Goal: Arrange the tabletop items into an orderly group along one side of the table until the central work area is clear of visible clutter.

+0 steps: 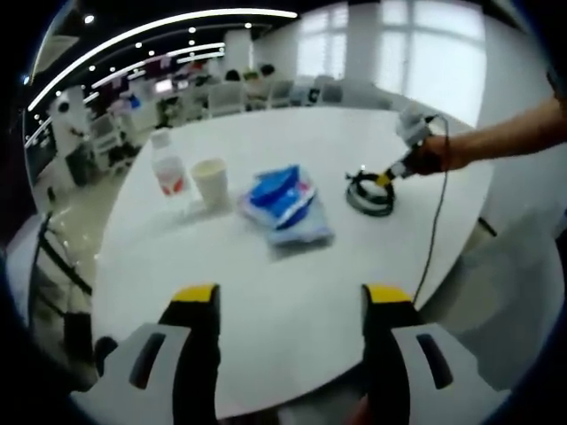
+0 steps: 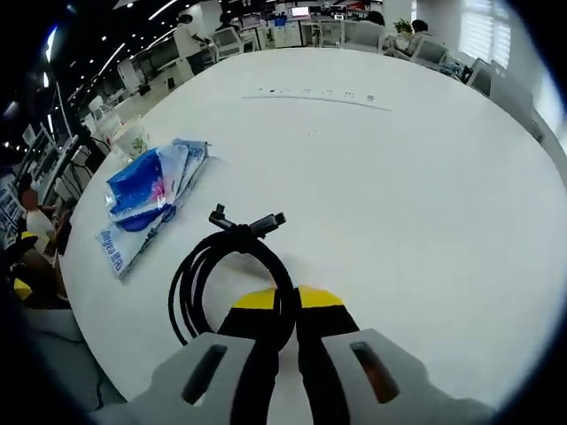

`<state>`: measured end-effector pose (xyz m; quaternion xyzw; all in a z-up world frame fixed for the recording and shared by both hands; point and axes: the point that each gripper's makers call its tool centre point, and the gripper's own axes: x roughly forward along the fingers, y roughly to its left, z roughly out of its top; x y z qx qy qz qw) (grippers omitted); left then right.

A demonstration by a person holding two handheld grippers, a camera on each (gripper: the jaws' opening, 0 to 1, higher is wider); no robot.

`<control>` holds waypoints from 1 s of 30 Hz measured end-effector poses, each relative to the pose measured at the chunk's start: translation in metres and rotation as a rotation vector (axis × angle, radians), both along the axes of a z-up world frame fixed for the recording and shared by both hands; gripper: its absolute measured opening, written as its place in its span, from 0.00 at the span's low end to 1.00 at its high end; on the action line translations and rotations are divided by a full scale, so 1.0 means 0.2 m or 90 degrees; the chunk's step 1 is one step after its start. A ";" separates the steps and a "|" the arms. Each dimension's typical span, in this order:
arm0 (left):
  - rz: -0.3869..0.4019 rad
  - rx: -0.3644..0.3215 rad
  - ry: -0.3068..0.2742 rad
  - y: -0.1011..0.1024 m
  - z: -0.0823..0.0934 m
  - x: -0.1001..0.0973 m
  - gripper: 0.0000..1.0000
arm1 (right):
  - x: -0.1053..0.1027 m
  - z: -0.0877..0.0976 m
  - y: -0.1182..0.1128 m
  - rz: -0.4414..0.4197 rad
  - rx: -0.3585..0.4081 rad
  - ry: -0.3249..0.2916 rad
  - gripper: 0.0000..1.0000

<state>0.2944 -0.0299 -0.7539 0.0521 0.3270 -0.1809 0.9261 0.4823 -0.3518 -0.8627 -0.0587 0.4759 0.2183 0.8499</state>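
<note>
A coiled black cable (image 2: 221, 270) lies on the white round table (image 2: 399, 177), and my right gripper (image 2: 288, 305) is shut on its loop. In the left gripper view the same cable (image 1: 369, 195) sits at the right of the table with the right gripper (image 1: 394, 170) on it, held by a person's hand. A blue and white plastic packet (image 1: 288, 205) lies mid-table, also the packet (image 2: 146, 195) left of the cable. A paper cup (image 1: 210, 181) and a clear bottle with a red label (image 1: 168, 168) stand beyond it. My left gripper (image 1: 291, 305) hovers open over the table's near edge.
A thin cord (image 1: 434, 230) trails from the right gripper off the table's edge. Desks, chairs and seated people (image 1: 248, 80) fill the office behind the table. Bright windows (image 1: 416, 53) stand at the back. Bare tabletop (image 2: 425, 133) stretches right of the cable.
</note>
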 end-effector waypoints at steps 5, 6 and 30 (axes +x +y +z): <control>-0.002 0.004 0.002 0.00 0.00 0.00 0.60 | 0.00 -0.05 -0.02 -0.021 0.014 0.013 0.05; -0.002 0.003 0.003 0.00 0.00 0.00 0.60 | 0.00 -0.05 -0.02 -0.022 0.016 0.013 0.05; -0.003 0.002 0.004 0.00 -0.01 0.00 0.60 | -0.05 0.00 0.02 0.054 -0.026 -0.030 0.48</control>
